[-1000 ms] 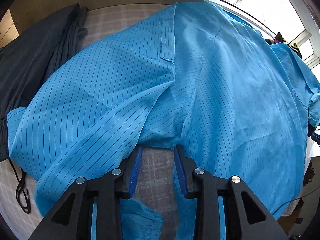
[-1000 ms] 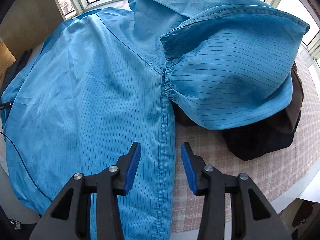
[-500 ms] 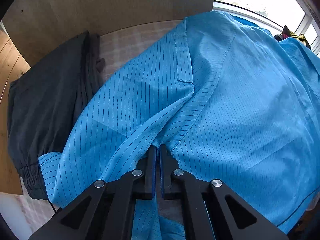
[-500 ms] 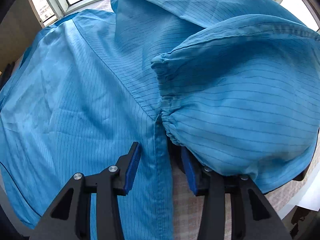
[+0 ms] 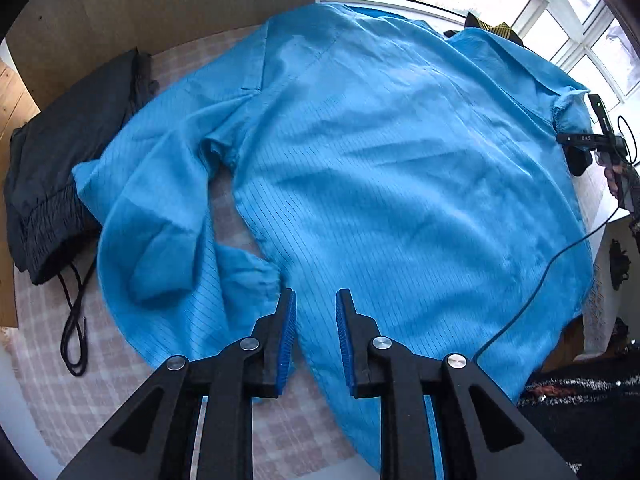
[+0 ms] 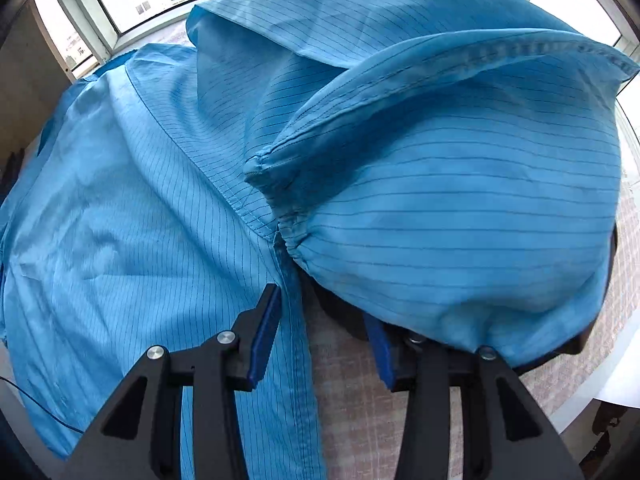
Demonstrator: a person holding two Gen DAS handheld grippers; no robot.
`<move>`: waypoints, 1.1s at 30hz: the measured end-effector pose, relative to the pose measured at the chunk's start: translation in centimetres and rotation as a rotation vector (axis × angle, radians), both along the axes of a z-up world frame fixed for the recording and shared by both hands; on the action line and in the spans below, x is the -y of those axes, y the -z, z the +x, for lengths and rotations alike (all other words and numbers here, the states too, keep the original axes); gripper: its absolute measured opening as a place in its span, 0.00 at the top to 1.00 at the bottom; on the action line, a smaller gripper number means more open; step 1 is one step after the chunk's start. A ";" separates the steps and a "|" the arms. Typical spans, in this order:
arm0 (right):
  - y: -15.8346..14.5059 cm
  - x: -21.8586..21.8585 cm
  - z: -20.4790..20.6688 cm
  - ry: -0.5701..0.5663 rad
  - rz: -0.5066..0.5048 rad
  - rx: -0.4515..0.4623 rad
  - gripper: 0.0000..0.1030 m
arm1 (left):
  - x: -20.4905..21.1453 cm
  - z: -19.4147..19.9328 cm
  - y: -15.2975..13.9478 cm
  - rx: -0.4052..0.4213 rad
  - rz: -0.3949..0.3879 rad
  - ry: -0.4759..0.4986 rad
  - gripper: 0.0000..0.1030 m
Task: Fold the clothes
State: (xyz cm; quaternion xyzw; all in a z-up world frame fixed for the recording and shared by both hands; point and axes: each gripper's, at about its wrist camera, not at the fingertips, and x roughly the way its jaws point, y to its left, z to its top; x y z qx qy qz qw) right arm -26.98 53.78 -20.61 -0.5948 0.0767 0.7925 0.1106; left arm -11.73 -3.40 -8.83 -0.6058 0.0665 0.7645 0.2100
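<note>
A blue pinstriped coat [image 5: 392, 184] lies spread over the checked table. Its left sleeve [image 5: 160, 216] lies crumpled and doubled back beside the body. My left gripper [image 5: 316, 320] hovers open over the coat's side edge near the sleeve cuff, with nothing pinched. In the right wrist view the other sleeve [image 6: 460, 220] billows over the armpit seam [image 6: 280, 236]. My right gripper [image 6: 324, 320] stands open just below that seam. Its left finger rests by the coat's side hem, and its right finger is partly hidden under the sleeve.
A dark garment [image 5: 60, 160] with a black drawcord [image 5: 76, 320] lies at the table's left. Another dark garment [image 6: 580, 344] sits under the billowed sleeve. A black cable [image 5: 540, 280] crosses the coat's right edge. Windows run along the far side, and a hand [image 5: 614, 180] shows at the right.
My left gripper shut on the armpit fabric half a second ago, then opened and drew back, leaving the sleeve doubled over. My right gripper moved forward until the sleeve draped over its right finger.
</note>
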 end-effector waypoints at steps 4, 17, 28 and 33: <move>-0.6 3.4 1.8 -0.204 0.013 -0.044 0.60 | -1.9 6.1 2.1 0.109 0.066 0.037 0.81; 1.9 2.7 4.3 -0.204 0.117 0.020 0.60 | 2.7 15.9 1.1 0.076 -0.058 -0.145 0.81; 5.7 9.3 12.0 -0.392 0.148 0.118 0.59 | -1.2 21.0 4.4 0.089 -0.051 -0.109 0.76; 2.6 9.2 12.2 -0.357 0.070 0.018 0.59 | 2.7 20.3 1.3 0.041 -0.061 -0.231 0.75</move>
